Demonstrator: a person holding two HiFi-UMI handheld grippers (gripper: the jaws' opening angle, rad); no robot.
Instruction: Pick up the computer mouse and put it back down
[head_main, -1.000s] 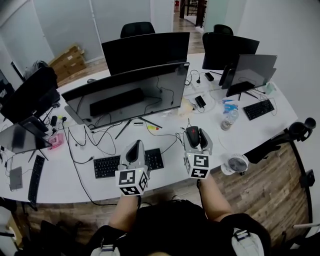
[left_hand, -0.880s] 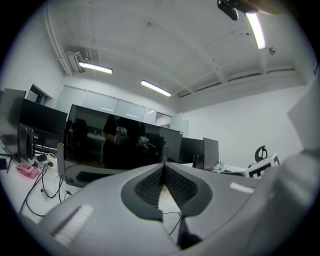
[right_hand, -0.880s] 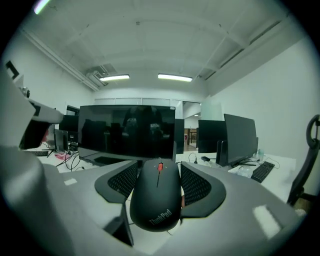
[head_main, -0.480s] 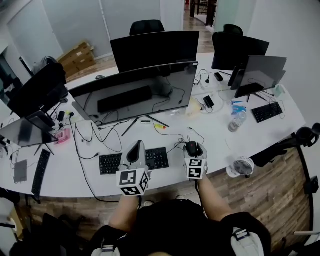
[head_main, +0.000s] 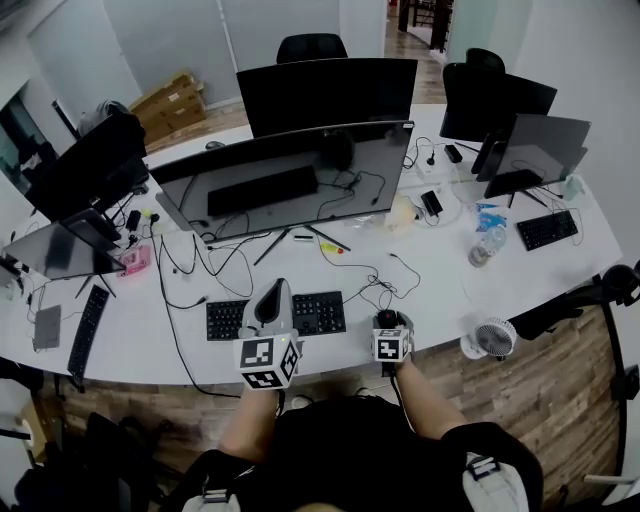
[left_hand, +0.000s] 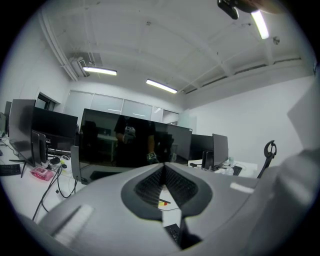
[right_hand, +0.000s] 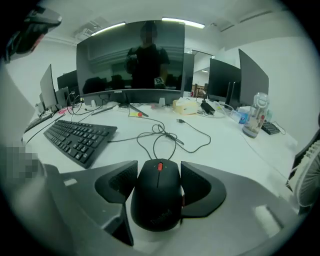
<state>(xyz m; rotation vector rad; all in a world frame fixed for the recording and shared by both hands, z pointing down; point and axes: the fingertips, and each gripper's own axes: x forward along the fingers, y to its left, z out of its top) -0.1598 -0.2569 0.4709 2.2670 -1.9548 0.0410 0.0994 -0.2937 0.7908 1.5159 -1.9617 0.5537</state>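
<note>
A black computer mouse with a red scroll wheel sits between the pads of my right gripper, which is shut on its two sides. In the head view the mouse and right gripper are low over the white desk near its front edge, right of the black keyboard. I cannot tell whether the mouse touches the desk. The mouse cable loops away across the desk. My left gripper hovers over the keyboard, its jaws shut with nothing between them.
A wide dark monitor stands behind the keyboard. A small white fan sits at the desk's edge to the right. A plastic bottle stands further right. More monitors, keyboards and cables crowd the back and left.
My right gripper has come steeply down with the mouse, from high above the desk to just over its front edge. The left gripper has stayed nearly where it was.
</note>
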